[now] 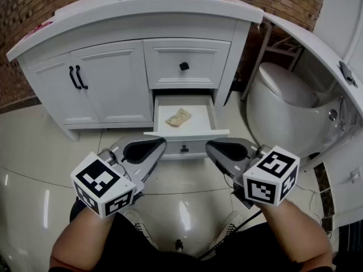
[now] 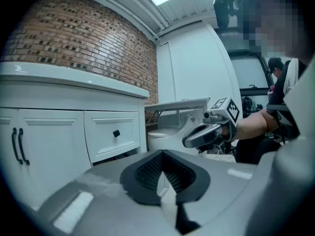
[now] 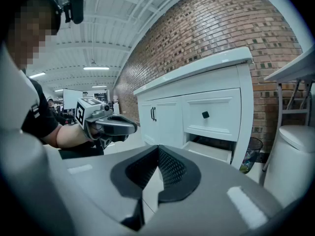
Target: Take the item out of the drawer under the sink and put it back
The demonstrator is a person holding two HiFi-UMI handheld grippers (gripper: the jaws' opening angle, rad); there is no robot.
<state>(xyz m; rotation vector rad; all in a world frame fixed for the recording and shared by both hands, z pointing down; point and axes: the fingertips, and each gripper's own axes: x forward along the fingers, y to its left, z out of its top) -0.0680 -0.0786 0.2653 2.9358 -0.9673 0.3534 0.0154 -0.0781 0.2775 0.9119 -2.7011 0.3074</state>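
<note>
While the drawer [image 1: 187, 134] gapes, the item [image 1: 178, 117] lies inside.

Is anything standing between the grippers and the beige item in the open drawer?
Nothing visible blocks it. The drawer is open and the beige item lies uncovered inside. Only the drawer's low front panel sits between it and the left gripper and right gripper; reaching over it looks feasible.

Grey left gripper [image 1: 160, 145], right gripper [image 1: 211, 147], marker cubes [image 1: 102, 185]

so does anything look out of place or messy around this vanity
Only the lower drawer stands pulled out, with a crumpled beige item lying loose inside it. Nothing else looks spilled, broken or askew.
</note>
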